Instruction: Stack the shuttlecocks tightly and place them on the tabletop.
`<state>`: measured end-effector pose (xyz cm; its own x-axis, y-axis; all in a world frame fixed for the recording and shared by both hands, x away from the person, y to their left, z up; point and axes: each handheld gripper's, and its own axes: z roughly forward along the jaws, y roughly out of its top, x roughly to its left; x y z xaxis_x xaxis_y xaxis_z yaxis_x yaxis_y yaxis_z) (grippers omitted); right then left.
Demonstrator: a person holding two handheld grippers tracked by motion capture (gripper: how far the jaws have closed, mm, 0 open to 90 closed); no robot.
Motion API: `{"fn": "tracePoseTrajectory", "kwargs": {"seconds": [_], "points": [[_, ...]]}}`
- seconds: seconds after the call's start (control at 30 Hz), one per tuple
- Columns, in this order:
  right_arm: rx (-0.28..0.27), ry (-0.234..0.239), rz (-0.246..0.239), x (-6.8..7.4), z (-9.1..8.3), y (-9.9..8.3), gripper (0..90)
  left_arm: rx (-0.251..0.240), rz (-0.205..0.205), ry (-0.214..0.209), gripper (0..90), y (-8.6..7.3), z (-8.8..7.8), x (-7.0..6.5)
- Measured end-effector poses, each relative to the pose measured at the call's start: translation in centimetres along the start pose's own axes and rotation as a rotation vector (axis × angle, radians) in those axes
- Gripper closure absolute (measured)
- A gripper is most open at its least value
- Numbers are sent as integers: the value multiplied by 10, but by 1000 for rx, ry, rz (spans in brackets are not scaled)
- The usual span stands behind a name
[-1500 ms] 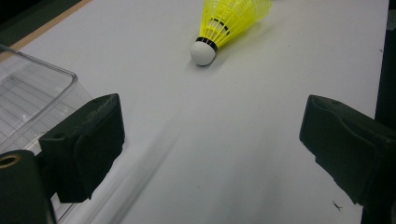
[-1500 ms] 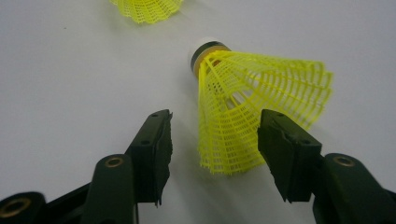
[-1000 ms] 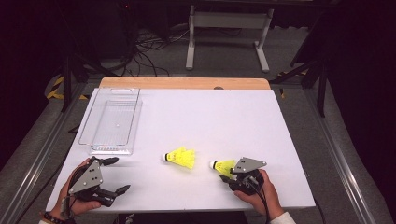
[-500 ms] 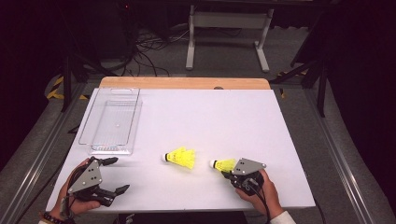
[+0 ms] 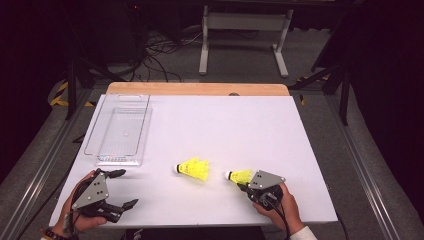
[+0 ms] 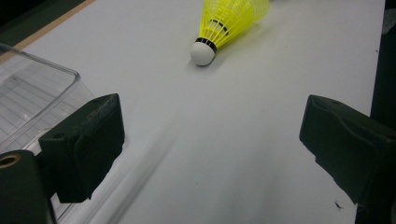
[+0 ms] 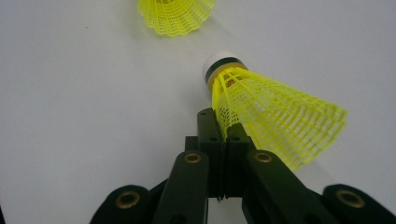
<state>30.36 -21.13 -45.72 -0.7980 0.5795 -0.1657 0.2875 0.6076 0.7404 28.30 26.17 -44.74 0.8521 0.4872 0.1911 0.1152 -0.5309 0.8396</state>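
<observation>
Yellow mesh of the nearer shuttlecock point(image 7: 275, 126) is pinched at its skirt edge between the closed jaws of the right gripper point(image 7: 223, 135); an earlier frame shows those jaws had just been closing, and in the high view this shuttlecock point(image 5: 240, 176) lies at the table's near right. The second shuttlecock point(image 5: 193, 169) lies apart to its left, its skirt cut off at the top of both gripper views. The left gripper point(image 5: 119, 189) rests with jaws spread wide and nothing between them, just beside the clear plastic tray point(image 5: 120, 131), whose corner blurs behind one jaw.
</observation>
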Motion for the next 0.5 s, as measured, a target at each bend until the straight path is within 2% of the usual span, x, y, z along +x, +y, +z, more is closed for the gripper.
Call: {"fn": "tracePoseTrajectory", "kwargs": {"seconds": [0.5], "points": [[-45,-22,-6,1,-7,3,896,-1,3,7,78,0,-2,-2]]}}
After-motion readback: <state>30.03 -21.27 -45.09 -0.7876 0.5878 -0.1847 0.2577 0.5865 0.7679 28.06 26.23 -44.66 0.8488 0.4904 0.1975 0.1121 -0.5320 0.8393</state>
